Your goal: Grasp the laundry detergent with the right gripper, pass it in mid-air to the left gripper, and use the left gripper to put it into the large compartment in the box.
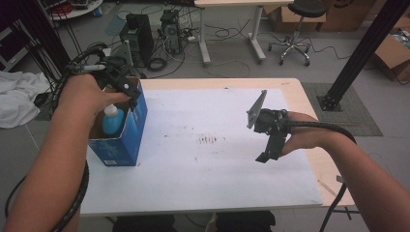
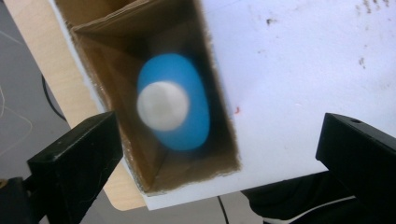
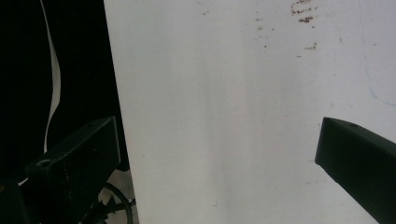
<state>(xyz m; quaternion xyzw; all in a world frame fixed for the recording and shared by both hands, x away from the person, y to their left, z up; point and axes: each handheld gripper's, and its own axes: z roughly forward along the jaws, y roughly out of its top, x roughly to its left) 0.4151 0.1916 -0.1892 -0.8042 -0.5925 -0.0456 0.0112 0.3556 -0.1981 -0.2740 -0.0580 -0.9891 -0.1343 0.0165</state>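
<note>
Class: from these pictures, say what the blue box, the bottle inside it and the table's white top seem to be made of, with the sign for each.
Blue box: corrugated cardboard, printed blue outside; brown raw inner walls and ragged edges show.
Bottle: probably plastic; smooth blue body, white cap.
White top: matt sheet or board, material unclear, stained; pale wood shows at the edges.
</note>
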